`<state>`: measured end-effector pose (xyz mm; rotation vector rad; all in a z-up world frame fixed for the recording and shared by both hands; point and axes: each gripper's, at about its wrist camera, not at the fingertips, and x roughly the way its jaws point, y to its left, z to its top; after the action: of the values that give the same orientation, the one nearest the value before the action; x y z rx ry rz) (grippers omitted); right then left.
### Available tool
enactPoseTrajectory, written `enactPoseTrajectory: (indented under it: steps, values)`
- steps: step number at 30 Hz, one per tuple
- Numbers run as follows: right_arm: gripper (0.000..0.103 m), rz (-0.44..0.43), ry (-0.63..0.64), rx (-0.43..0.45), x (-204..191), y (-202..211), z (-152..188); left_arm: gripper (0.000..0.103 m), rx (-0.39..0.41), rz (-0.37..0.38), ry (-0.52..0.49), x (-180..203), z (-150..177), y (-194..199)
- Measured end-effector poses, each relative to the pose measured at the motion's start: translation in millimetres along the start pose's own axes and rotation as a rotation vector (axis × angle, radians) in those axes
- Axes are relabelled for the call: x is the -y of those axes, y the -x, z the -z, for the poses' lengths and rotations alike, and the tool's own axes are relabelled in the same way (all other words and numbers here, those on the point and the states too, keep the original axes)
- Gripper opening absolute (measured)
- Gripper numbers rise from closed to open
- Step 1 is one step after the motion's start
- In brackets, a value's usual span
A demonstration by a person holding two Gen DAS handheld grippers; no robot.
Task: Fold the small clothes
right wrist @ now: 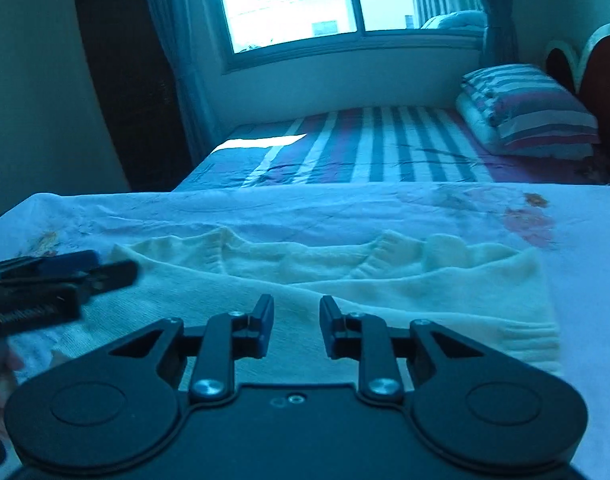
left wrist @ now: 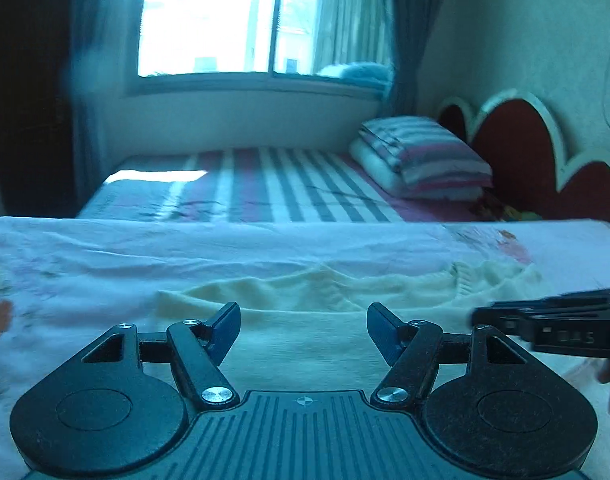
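A cream knitted sweater (left wrist: 297, 296) lies spread flat on a white floral cloth (left wrist: 105, 256), its ribbed neckline (right wrist: 297, 256) toward the far side. My left gripper (left wrist: 304, 330) hovers over the sweater's near part, open wide with nothing between its fingers. My right gripper (right wrist: 296, 322) stands over the same near part, jaws a narrow gap apart and empty, open. Each gripper shows in the other's view: the right gripper (left wrist: 489, 316) comes in from the right edge, and the left gripper (right wrist: 113, 266) from the left, blurred. The sweater's ribbed hem (right wrist: 541, 344) is on the right.
Beyond the cloth's far edge is a striped bed (left wrist: 285, 184) with a folded striped quilt (left wrist: 421, 156) against a red scalloped headboard (left wrist: 517, 152). A bright window (left wrist: 233, 20) with curtains fills the back wall. A dark wardrobe (right wrist: 125, 80) stands at the left.
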<state>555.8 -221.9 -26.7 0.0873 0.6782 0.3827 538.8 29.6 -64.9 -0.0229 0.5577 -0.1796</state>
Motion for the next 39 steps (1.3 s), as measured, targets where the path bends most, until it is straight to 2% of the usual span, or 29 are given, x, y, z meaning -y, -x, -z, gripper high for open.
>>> enactPoseTrajectory:
  steps: [1,2,3,4,5,6,8,10,12,14,17,19,20,22,23,25,26,27,29,32,35,39]
  values:
    - [0.026,-0.019,0.004,-0.027,-3,-13,-1,0.069,-0.041,0.013,-0.033,7,1,-15]
    - [0.025,-0.026,0.032,-0.046,-5,-21,0,0.069,-0.074,-0.017,-0.075,12,5,-26]
    - [0.023,-0.01,0.077,-0.041,-4,-22,2,0.069,-0.066,-0.059,-0.108,12,10,-29]
    - [0.023,0.021,0.098,-0.028,2,-17,3,0.075,-0.039,-0.073,-0.112,5,13,-25]
    - [0.025,0.07,0.089,-0.01,15,-7,4,0.084,-0.032,-0.104,-0.092,-6,16,-19]
    - [0.03,0.127,0.06,0.01,35,5,7,0.085,-0.031,-0.139,-0.067,-19,19,-14]
    - [0.03,0.209,-0.013,0.014,77,19,13,0.085,-0.03,-0.165,0.004,-47,24,-5]
    - [0.028,0.18,-0.087,0.021,108,30,19,0.085,-0.041,-0.161,0.061,-63,26,-3]
    - [0.032,0.206,-0.107,0.03,108,40,13,0.085,-0.012,-0.207,0.058,-60,22,8]
    - [0.032,0.167,-0.096,0.101,94,60,13,0.085,0.029,-0.151,0.087,-49,22,25]
    - [0.03,0.071,-0.017,0.053,59,61,24,0.085,0.031,-0.094,0.049,-14,28,35]
    - [0.03,0.044,0.027,0.011,40,56,36,0.085,-0.011,-0.061,0.018,7,36,29]
    - [0.03,0.049,0.041,-0.005,37,53,41,0.085,-0.033,-0.071,-0.004,14,42,26]
    - [0.029,0.12,0.059,-0.01,44,56,50,0.085,-0.067,-0.104,-0.03,15,51,22]
    - [0.029,0.146,0.024,0.001,55,63,50,0.085,-0.055,-0.113,-0.011,10,53,27]
    - [0.024,0.185,-0.04,0.005,77,74,50,0.085,-0.06,-0.186,0.001,1,54,36]
    - [0.024,0.174,-0.047,-0.005,83,77,49,0.085,-0.07,-0.219,0.007,-6,56,39]
    - [0.025,0.162,-0.037,-0.012,83,81,48,0.085,-0.084,-0.218,0.035,-12,57,42]
    - [0.036,0.148,-0.038,0.013,81,95,44,0.085,-0.093,-0.218,0.089,-21,60,58]
    - [0.037,0.088,-0.116,0.048,90,118,48,0.085,-0.09,-0.243,0.065,-23,72,92]
    - [0.037,0.093,-0.106,0.029,94,141,67,0.085,-0.13,-0.261,0.068,-27,97,132]
    - [0.037,0.07,-0.144,-0.027,99,179,109,0.085,-0.202,-0.261,0.102,-23,145,184]
